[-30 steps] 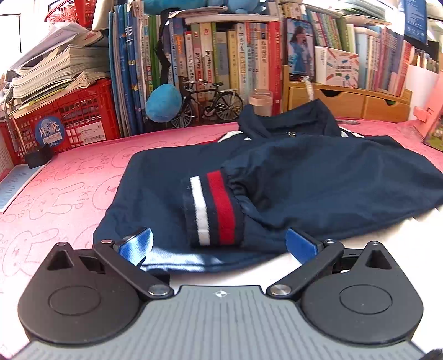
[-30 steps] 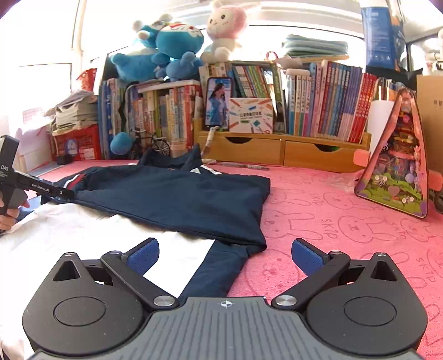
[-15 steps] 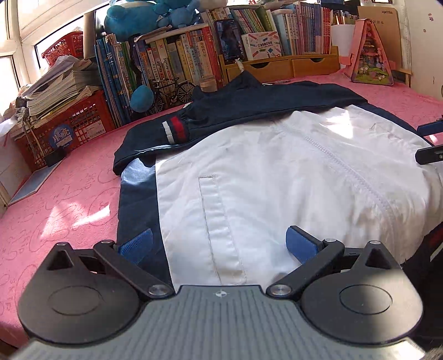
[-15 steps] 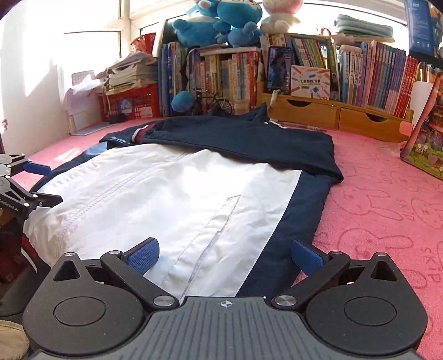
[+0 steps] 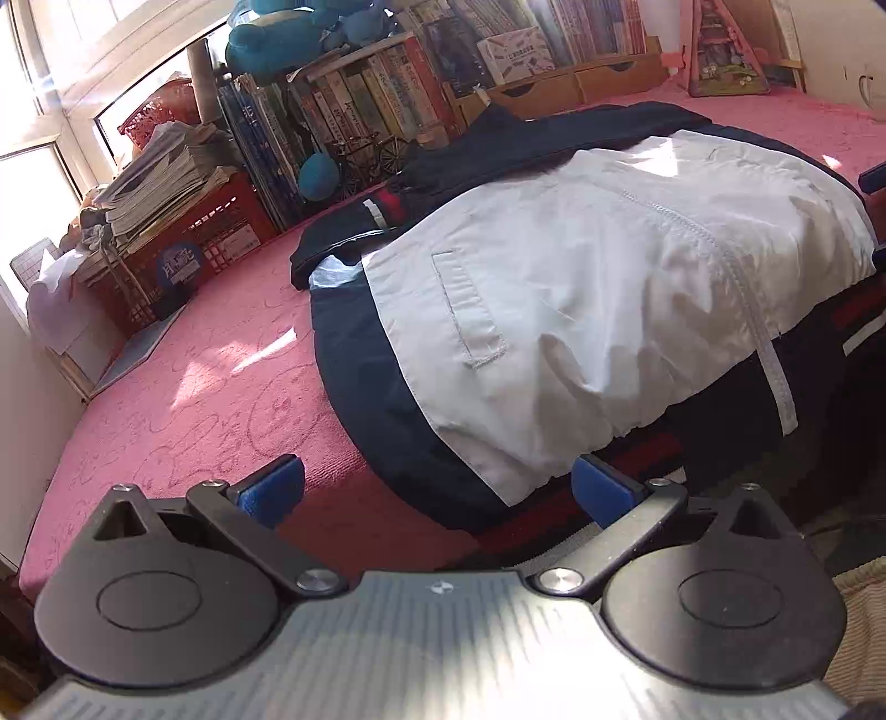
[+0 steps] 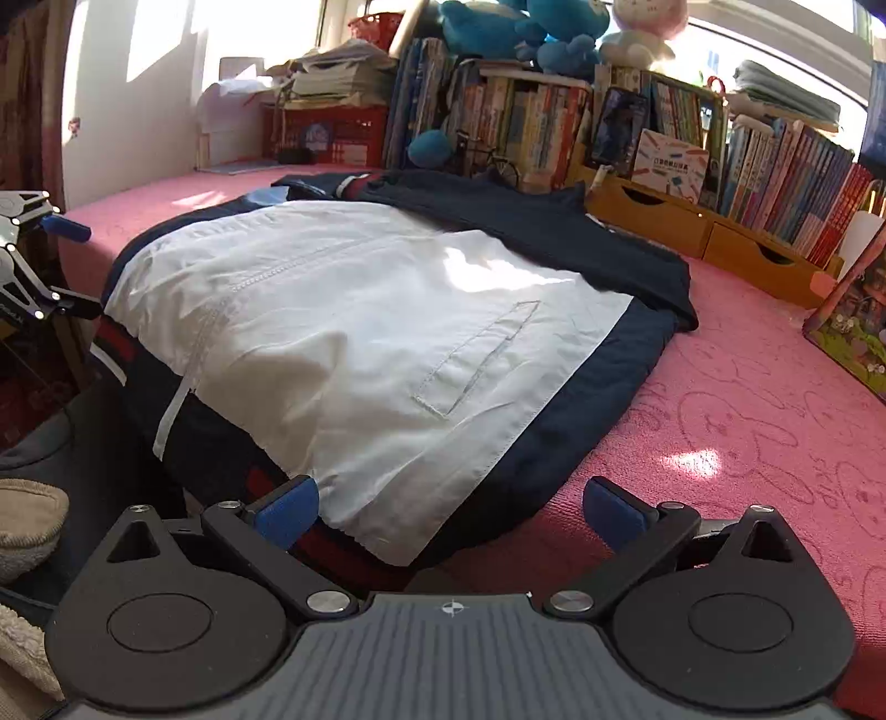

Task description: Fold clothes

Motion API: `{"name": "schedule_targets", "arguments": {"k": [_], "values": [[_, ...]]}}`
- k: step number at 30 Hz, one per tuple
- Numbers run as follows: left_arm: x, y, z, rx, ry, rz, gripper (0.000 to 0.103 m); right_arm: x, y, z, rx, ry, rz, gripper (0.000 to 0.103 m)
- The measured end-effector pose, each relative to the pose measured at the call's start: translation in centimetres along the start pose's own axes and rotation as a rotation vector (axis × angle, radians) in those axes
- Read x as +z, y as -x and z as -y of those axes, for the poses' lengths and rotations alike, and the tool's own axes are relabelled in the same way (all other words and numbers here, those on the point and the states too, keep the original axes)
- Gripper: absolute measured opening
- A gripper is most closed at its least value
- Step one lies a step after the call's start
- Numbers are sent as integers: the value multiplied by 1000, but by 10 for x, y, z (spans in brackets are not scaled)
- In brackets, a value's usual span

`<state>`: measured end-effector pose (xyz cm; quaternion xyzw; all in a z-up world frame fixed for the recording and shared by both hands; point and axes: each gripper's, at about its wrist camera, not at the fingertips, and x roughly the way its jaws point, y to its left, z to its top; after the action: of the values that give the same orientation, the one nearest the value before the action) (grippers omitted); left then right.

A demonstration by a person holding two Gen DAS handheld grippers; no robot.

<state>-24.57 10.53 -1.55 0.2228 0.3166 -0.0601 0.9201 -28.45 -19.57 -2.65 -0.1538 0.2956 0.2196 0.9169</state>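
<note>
A navy and white jacket [image 5: 581, 288] lies spread on the pink bed cover [image 5: 183, 387], its hem hanging over the near edge. Its sleeves are folded across the navy upper part, with a red and white striped cuff [image 5: 382, 207] at the left. The jacket also shows in the right wrist view [image 6: 387, 332]. My left gripper [image 5: 437, 490] is open and empty at the bed's near edge, by the jacket's left hem corner. My right gripper [image 6: 451, 512] is open and empty at the hem's right corner. The left gripper also shows at the left edge of the right wrist view [image 6: 33, 260].
Behind the jacket stand rows of books [image 6: 509, 122], a red crate of papers [image 5: 183, 243], a model bicycle [image 5: 368, 152], wooden drawers [image 6: 692, 221] and blue plush toys [image 6: 526, 27]. A pink triangular toy house [image 6: 853, 321] stands at the right.
Both grippers have pulled back from the far part of the jacket to the bed's near edge, and both views now look across the white lower panel and hem.
</note>
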Motion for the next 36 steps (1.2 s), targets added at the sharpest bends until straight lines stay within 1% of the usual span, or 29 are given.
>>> {"name": "schedule_targets", "arguments": {"k": [2, 4, 7, 9, 11, 13, 16, 19, 21, 23, 25, 27, 29, 31, 33, 36], "values": [[-3, 0, 6, -18, -34, 14, 103, -2, -3, -12, -14, 69, -5, 103], [-6, -3, 18, -17, -82, 19, 103, -5, -9, -28, -60, 166, 1, 103], [-12, -13, 37, 11, -179, 27, 103, -11, -20, -56, -159, 375, 48, 103], [-12, -18, 43, 48, -214, 42, 103, -13, -25, -67, -215, 470, 74, 103], [-10, -22, 44, 86, -234, 58, 103, -8, -27, -68, -250, 486, 101, 103], [-4, -21, 35, 122, -212, 73, 103, 0, -23, -61, -259, 448, 125, 103], [10, -15, 15, 165, -157, 104, 103, 15, -13, -41, -305, 373, 158, 103], [27, -11, -7, 215, -104, 150, 103, 30, -17, -16, -404, 318, 148, 103], [33, -17, -13, 225, -87, 130, 103, 36, -22, -3, -426, 295, 128, 103], [35, -22, -17, 219, -85, 98, 103, 36, -21, 2, -379, 298, 123, 103], [24, -16, -10, 163, -129, 96, 103, 27, -14, -6, -302, 357, 123, 103], [10, -7, 3, 109, -183, 101, 103, 13, -8, -19, -238, 444, 104, 103], [-1, -3, 15, 64, -212, 93, 103, 0, -8, -30, -215, 497, 80, 103], [-11, 1, 28, 22, -239, 84, 103, -9, -13, -40, -190, 496, 63, 103], [-14, -5, 40, 27, -258, 71, 103, -12, -20, -48, -165, 489, 51, 103], [-13, -20, 54, 84, -301, 62, 103, -16, -33, -62, -212, 547, 57, 103]]}}
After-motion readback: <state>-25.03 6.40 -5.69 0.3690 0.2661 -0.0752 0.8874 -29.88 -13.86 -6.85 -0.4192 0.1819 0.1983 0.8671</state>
